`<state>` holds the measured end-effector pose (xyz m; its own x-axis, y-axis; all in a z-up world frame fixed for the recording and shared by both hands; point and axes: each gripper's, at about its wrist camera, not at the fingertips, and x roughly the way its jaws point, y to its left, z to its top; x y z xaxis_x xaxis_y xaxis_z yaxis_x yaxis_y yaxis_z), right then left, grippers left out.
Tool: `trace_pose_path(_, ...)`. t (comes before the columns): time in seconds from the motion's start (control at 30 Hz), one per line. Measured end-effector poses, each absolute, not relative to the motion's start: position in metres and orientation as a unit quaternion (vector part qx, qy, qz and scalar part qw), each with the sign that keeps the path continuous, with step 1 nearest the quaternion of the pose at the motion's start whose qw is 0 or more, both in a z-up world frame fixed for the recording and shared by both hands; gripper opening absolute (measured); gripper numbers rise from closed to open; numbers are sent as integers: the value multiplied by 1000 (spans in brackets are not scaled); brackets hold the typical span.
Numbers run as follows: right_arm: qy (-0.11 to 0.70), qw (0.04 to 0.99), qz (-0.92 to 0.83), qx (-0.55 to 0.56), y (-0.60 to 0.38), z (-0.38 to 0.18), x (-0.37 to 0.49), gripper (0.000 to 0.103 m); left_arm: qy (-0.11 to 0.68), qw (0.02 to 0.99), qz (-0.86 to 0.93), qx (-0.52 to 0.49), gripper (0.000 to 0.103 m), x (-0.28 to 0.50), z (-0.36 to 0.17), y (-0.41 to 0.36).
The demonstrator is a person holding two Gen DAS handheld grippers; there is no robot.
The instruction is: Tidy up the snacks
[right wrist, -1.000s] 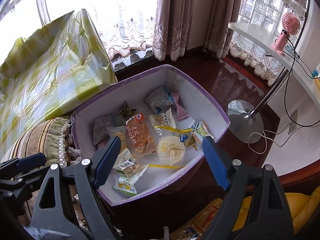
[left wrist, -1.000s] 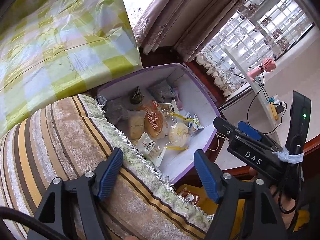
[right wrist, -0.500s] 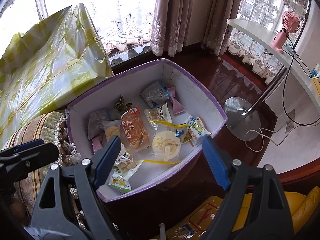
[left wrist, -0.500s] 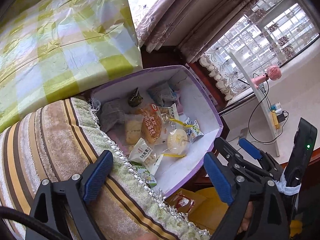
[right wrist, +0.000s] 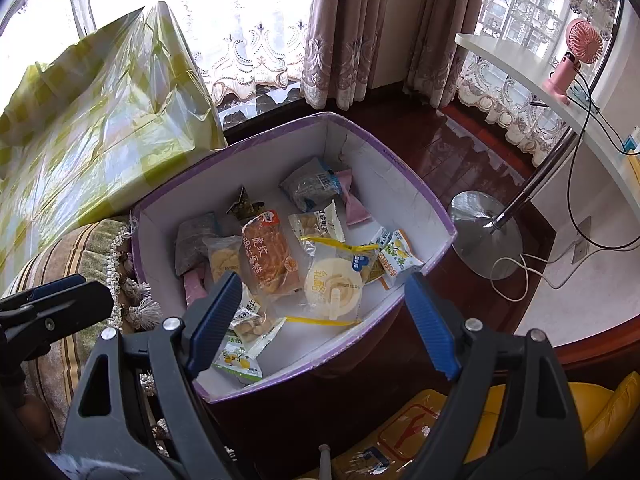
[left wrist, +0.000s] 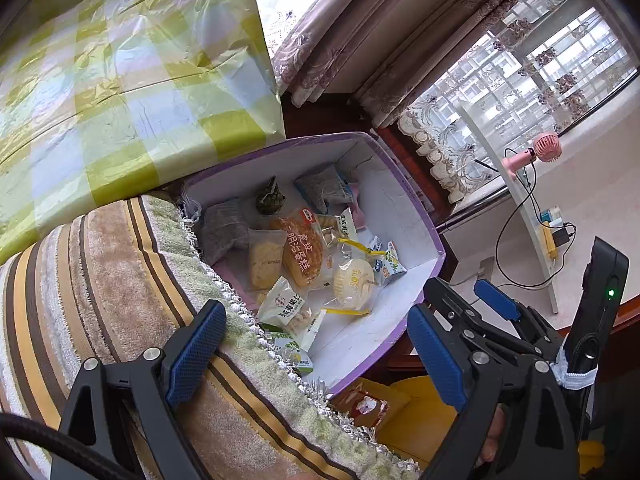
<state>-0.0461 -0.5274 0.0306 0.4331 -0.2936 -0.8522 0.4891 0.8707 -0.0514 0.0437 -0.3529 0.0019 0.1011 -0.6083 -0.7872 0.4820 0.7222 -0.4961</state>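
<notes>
Crinkly plastic snack packets (right wrist: 272, 256) in purple-rimmed cardboard box (right wrist: 404, 184); both hand-held grippers, left (left wrist: 316, 350) & right (right wrist: 320, 320), wide, empty.

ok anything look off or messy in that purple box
The snacks lie jumbled in the purple box, packets overlapping: the orange cake packet rests partly on its neighbours. The box's white inner wall looks creased near the far corner. Nothing has spilled out.

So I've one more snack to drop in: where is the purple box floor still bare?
Bare floor in the purple box lies along the near wall, in front of the round cake packet, and in the far corner by the pink wrapper. The middle and left, around the orange cake packet, are crowded.
</notes>
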Motion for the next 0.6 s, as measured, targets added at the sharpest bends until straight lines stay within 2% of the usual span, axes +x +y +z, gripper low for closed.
trace_pose_path(0.6,481,839,-232,104,-529,29,-46,85,560,740,-369,-56,93,44,2,-353)
